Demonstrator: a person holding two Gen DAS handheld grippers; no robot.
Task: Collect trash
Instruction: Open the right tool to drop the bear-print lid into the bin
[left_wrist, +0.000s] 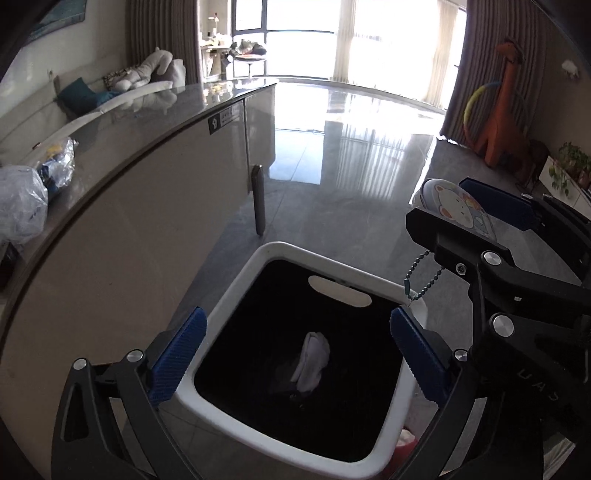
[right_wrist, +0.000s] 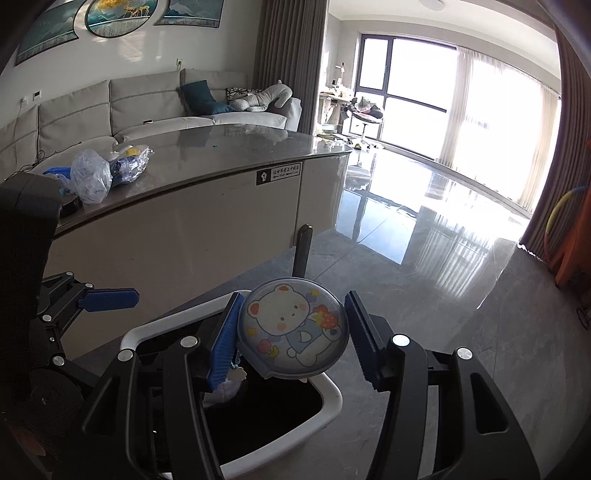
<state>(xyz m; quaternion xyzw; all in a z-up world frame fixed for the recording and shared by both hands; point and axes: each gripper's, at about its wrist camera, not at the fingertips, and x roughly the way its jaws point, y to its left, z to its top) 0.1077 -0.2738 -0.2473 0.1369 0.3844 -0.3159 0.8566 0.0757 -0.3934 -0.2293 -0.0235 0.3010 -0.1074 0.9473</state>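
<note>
A white-rimmed bin (left_wrist: 221, 406) with a black inside stands on the floor beside the table. A crumpled white wad (left_wrist: 312, 360) lies at its bottom. My left gripper (left_wrist: 297, 321) hangs over the bin's mouth, open, with nothing between its blue pads. My right gripper (right_wrist: 293, 306) is shut on a round case (right_wrist: 295, 325) printed with a cartoon bear, held over the bin's rim (right_wrist: 332, 398). In the left wrist view the case (left_wrist: 461, 210) sits at the right, and a bead chain (left_wrist: 421, 277) dangles from it. Crumpled plastic bags (right_wrist: 90, 175) lie on the table.
The grey-topped table (right_wrist: 240, 147) has a pale side panel and a dark leg (left_wrist: 259, 199) just beyond the bin. A clear bag with blue and yellow contents (right_wrist: 129, 162) lies on it. A sofa (right_wrist: 147, 99) stands behind; an orange giraffe toy (left_wrist: 506, 110) at the right. Glossy floor stretches ahead.
</note>
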